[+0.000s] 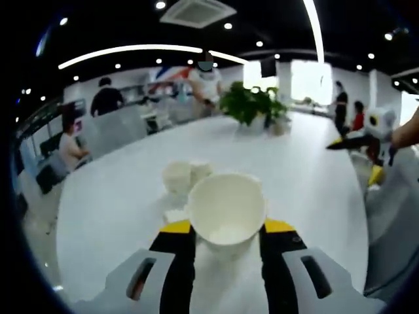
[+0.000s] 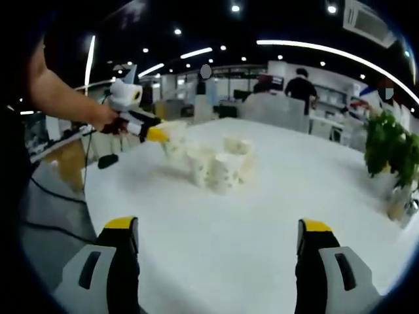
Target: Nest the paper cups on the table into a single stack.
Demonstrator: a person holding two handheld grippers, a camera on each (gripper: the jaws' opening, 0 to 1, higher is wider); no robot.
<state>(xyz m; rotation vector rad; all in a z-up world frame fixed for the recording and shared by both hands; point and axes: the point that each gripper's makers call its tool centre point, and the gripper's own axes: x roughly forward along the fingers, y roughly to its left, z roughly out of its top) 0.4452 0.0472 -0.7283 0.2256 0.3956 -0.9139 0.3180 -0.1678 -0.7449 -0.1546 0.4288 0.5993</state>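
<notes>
In the left gripper view, the left gripper (image 1: pixel 226 237) is clamped on a white paper cup (image 1: pixel 226 209), its mouth tipped toward the camera, held just above the white tabletop (image 1: pixel 118 203). Beyond it a few more cups (image 1: pixel 186 175) stand close together near the middle. A potted plant (image 1: pixel 252 106) sits farther back. The tabletop curves away to rounded edges on both sides, with broad bare surface around the cups.

In the right gripper view, the right gripper (image 2: pixel 219 245) hangs with its jaws wide apart, holding nothing, over bare tabletop. The cluster of cups (image 2: pixel 219 167) stands well ahead, with the left gripper's yellow tip touching its far left side. The plant stands at the right edge.
</notes>
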